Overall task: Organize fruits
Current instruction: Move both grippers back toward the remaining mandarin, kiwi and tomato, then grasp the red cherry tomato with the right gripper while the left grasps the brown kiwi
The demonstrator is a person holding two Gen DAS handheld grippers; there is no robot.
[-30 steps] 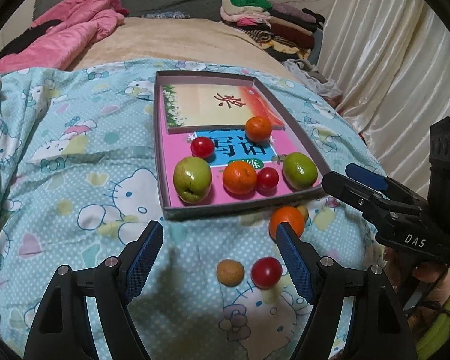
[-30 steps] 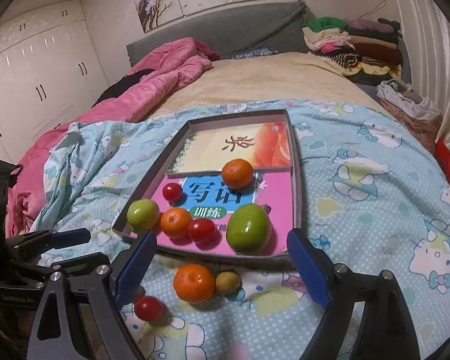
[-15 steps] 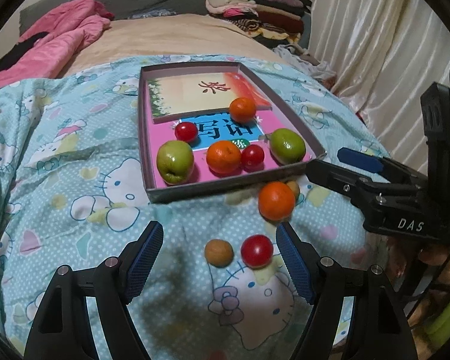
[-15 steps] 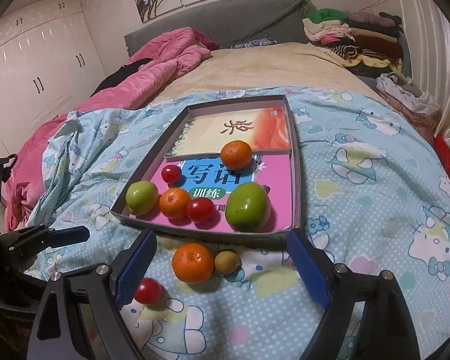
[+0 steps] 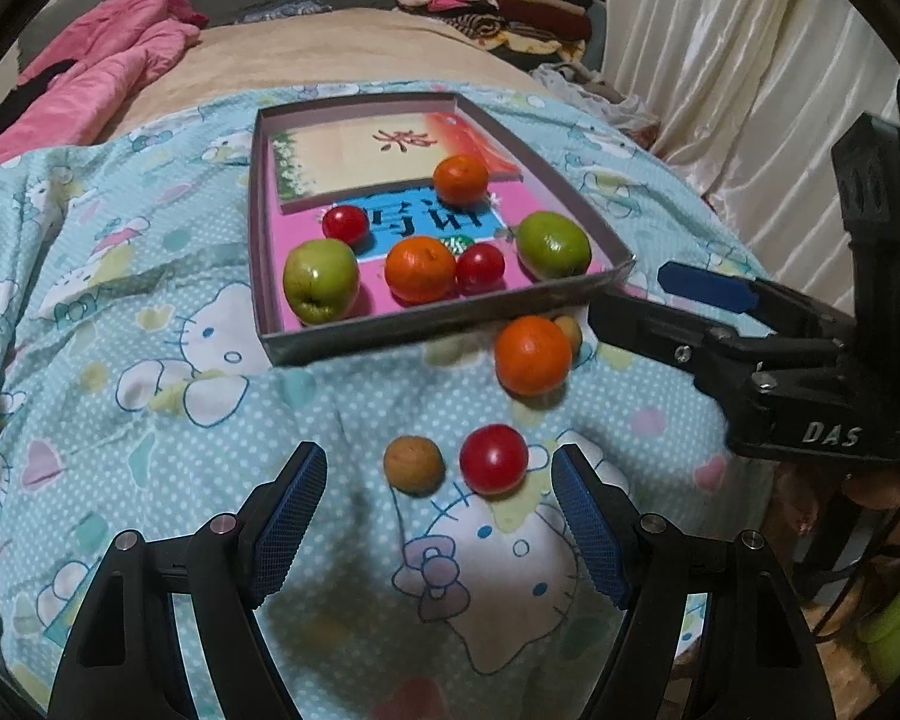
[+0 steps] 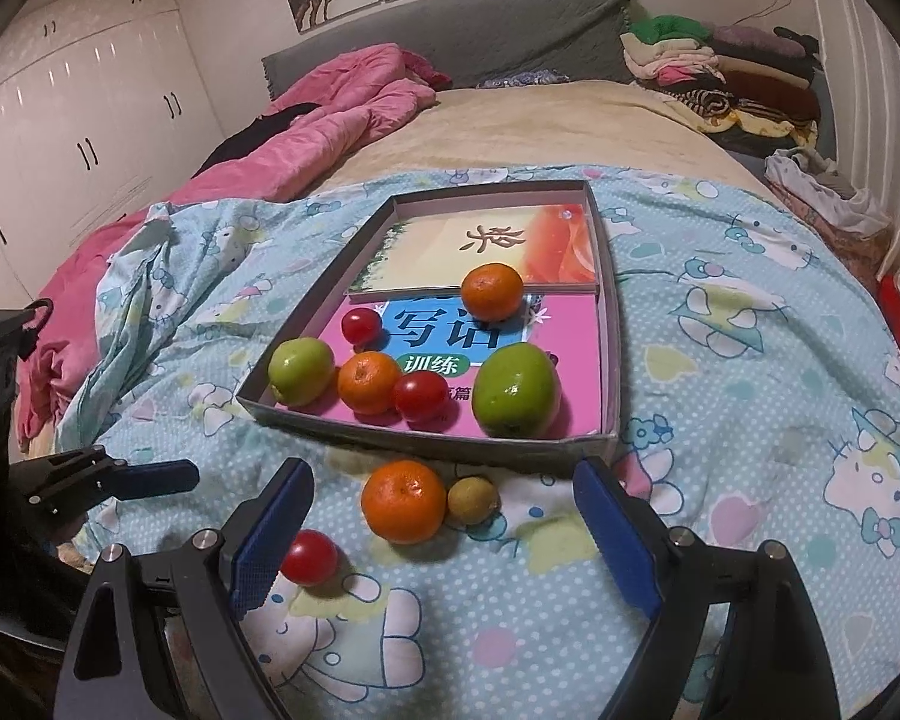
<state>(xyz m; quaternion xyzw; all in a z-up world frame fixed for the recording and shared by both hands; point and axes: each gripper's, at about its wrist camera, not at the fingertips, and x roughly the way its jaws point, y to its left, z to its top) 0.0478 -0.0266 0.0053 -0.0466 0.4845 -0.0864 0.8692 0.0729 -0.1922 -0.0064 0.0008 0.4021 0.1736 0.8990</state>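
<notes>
Left gripper [image 5: 438, 516]: jaws apart, nothing between the pads; hangs over the blue patterned bedspread [image 5: 150, 420].
Loose fruit at the left gripper: a red cherry tomato [image 5: 493, 459] and a small brown fruit [image 5: 414, 463] lie side by side just beyond the gap, the tomato nearer the right-hand pad.
Right gripper [image 6: 444, 516]: jaws apart and empty.
Loose fruit at the right gripper: an orange tangerine [image 6: 403, 501] and a small greenish-brown fruit [image 6: 473, 500] touch each other just past the fingertips; the red cherry tomato lies against the left-hand pad [image 6: 273, 534].
Tray [image 6: 609, 324]: shallow grey box beyond the loose fruit, its near wall between them and the fruit inside.
Tray contents: two green apples [image 6: 515, 390], two tangerines [image 6: 367, 382], two cherry tomatoes [image 6: 420, 395], all on printed booklets [image 6: 492, 246].
Surroundings: pink quilt [image 6: 330, 114] far left, stack of folded clothes [image 6: 726, 72] far right, white curtain [image 5: 750, 60] on the right.
</notes>
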